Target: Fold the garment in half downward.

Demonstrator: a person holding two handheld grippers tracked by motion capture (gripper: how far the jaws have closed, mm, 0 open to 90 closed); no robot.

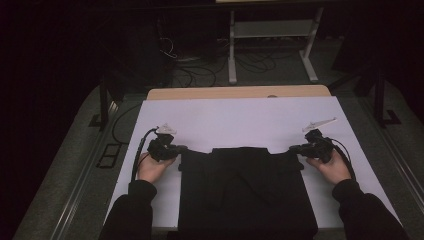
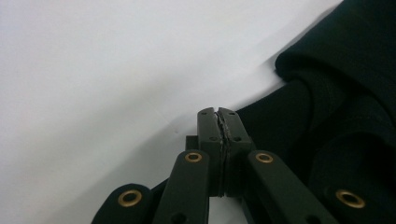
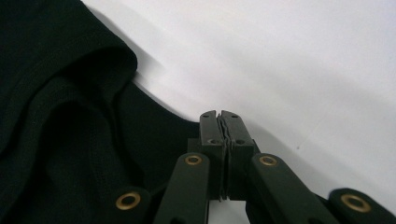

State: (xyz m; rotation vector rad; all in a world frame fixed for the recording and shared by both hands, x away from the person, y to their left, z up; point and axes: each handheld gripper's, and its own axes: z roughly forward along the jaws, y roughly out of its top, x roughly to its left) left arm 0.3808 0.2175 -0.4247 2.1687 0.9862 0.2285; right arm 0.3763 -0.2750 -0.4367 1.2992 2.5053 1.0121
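A black folded garment [image 1: 245,190] lies on the white tabletop [image 1: 240,117], reaching the near edge. My left gripper [image 1: 181,148] rests at the garment's far left corner, held from below by a hand. In the left gripper view its jaws [image 2: 218,111] are shut tight, and the cloth [image 2: 336,93] meets their right side. My right gripper [image 1: 294,148] sits at the far right corner. Its jaws [image 3: 219,113] are also shut, with the cloth [image 3: 60,93] against their left side. No cloth shows between either pair of pads.
White surface stretches beyond the garment to a wooden strip [image 1: 240,92] at the far edge. Past the table stand a white metal frame [image 1: 272,30] and loose cables [image 1: 200,70] on a dark floor. Bare white margins flank the garment.
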